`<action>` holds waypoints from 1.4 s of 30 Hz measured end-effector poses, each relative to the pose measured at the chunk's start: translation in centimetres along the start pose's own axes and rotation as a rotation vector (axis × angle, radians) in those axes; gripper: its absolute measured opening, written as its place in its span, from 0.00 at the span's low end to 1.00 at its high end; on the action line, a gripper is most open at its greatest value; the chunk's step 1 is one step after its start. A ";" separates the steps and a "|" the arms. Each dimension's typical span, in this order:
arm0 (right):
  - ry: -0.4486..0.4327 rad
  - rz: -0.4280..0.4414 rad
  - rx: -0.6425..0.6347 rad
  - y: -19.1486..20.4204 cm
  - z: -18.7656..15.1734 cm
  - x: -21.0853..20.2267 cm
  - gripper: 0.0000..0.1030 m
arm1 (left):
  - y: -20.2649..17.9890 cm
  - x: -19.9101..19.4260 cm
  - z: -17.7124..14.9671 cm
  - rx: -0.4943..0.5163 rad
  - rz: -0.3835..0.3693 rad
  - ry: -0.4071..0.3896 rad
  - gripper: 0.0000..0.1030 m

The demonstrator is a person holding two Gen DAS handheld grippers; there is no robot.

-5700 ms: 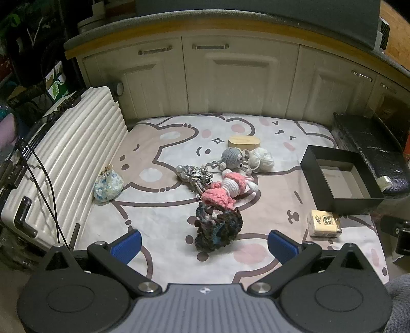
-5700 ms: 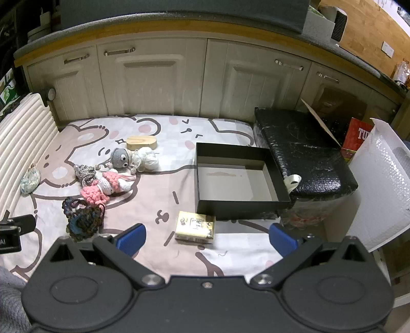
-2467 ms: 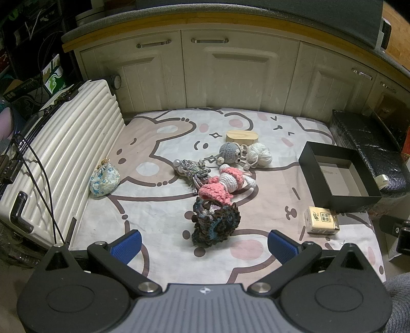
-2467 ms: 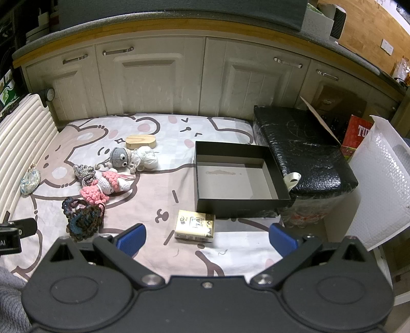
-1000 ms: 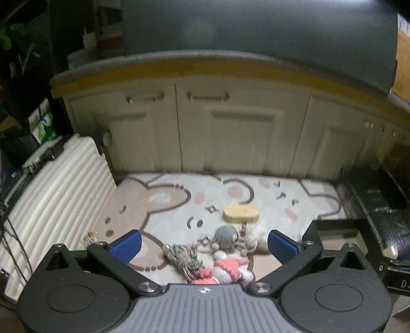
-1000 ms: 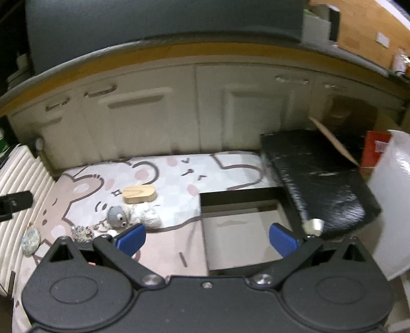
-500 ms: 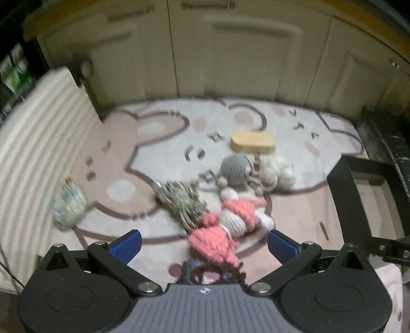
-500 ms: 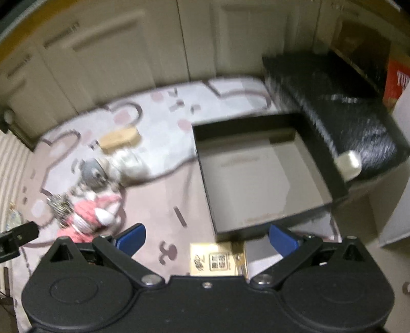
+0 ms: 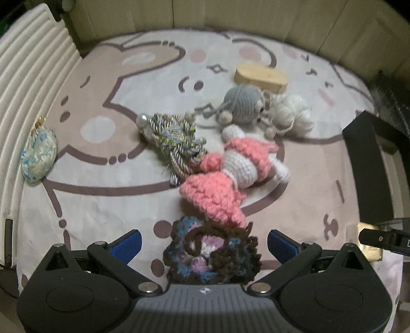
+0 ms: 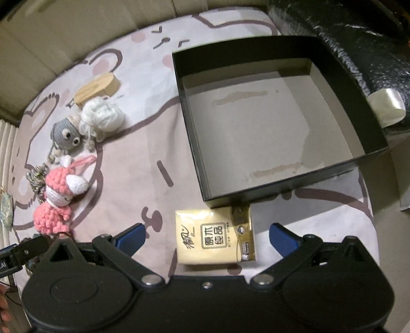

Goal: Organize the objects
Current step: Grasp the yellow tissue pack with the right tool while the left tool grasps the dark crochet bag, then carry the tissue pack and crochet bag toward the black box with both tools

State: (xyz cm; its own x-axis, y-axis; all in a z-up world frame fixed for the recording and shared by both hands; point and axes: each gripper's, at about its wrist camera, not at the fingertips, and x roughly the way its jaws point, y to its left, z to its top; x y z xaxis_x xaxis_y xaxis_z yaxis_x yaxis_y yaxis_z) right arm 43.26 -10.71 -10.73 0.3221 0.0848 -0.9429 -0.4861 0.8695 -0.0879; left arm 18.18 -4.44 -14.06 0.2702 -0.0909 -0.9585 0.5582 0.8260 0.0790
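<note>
My left gripper [image 9: 203,242] is open, low over the bunny-print mat, its blue pads either side of a dark brown-and-blue crochet piece [image 9: 211,257]. Beyond it lie a pink crochet doll [image 9: 225,176], a silver-striped tassel bundle [image 9: 176,141], a grey crochet mouse [image 9: 242,105], a white yarn ball [image 9: 290,114] and a wooden oval block [image 9: 261,76]. My right gripper [image 10: 208,237] is open too, straddling a yellow tissue pack [image 10: 215,237]. Just past the pack sits an open black box [image 10: 269,123], nothing inside it.
A ribbed white suitcase [image 9: 23,84] borders the mat on the left, with a small floral pouch [image 9: 38,153] against it. Cream cabinet doors [image 9: 230,15] run along the back. A black padded block [image 10: 358,41] stands right of the box.
Both grippers have dropped toward the mat and come forward. The left one now frames the dark crochet piece and the right one frames the tissue pack. No object has moved.
</note>
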 end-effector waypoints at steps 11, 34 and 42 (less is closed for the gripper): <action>0.100 -0.091 -0.050 1.0 -0.3 2.6 0.88 | 0.3 2.2 0.4 0.003 0.001 0.079 0.93; 0.055 -0.062 -0.002 1.0 0.1 -0.7 0.72 | -0.4 0.4 -0.4 0.084 -0.038 0.075 0.54; -0.061 -0.002 -0.012 3.1 -1.4 -4.0 0.72 | -0.6 -2.2 -0.9 0.146 -0.080 -0.011 0.51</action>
State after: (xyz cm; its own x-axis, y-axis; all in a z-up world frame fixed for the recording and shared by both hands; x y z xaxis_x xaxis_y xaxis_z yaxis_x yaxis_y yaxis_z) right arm 39.35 -9.05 -7.63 0.3721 0.1133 -0.9212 -0.4954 0.8636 -0.0939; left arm 16.58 -4.25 -12.21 0.2287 -0.1600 -0.9602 0.6859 0.7265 0.0423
